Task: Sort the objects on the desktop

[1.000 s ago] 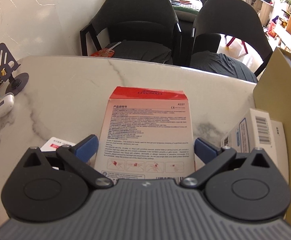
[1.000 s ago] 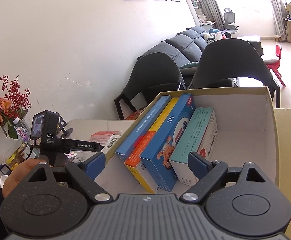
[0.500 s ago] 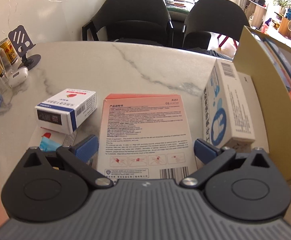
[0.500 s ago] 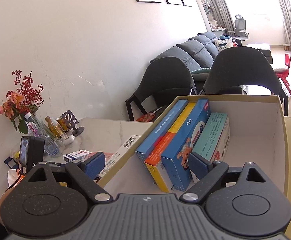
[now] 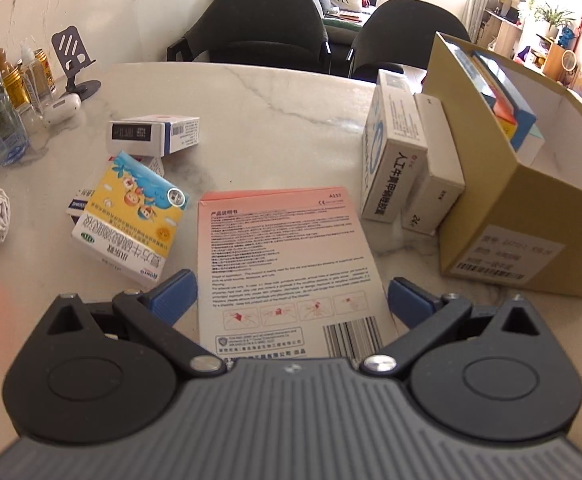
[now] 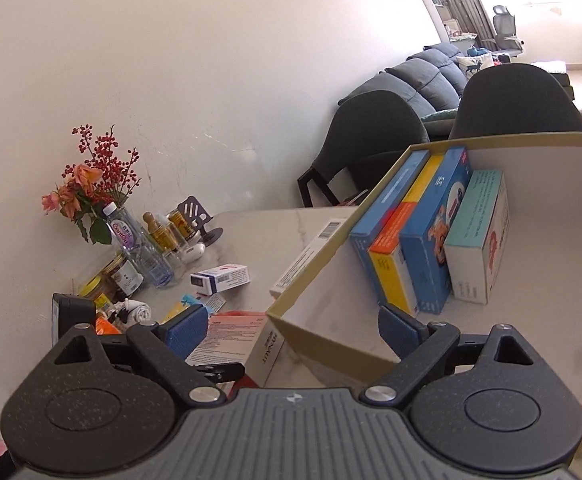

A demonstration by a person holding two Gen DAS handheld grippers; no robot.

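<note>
Marble-patterned desk (image 5: 275, 120) carries the loose boxes and, at its right side, an open cardboard box (image 5: 531, 216). The left gripper (image 5: 291, 300) has its fingers spread to either side of a flat pink box (image 5: 287, 256). In the left wrist view the blue pads stand at the box's long edges; whether they press on it cannot be told. The right wrist view shows the box's near end raised off the desk. A yellow and blue carton (image 5: 131, 216) lies tilted just left of the pink box, propped on another small box. A white and blue box (image 5: 155, 134) lies beyond it. Two white cartons (image 5: 407, 152) stand against the cardboard box's left wall. Bare desk stays free between these groups and toward the far edge, where two dark chairs (image 5: 267, 20) stand.

The right gripper (image 6: 291, 328) hovers above the near corner of the cardboard box, fingers wide apart and gripping nothing. Inside, four cartons (image 6: 431, 240) stand upright along the left wall; the right part of the box floor is free.
</note>
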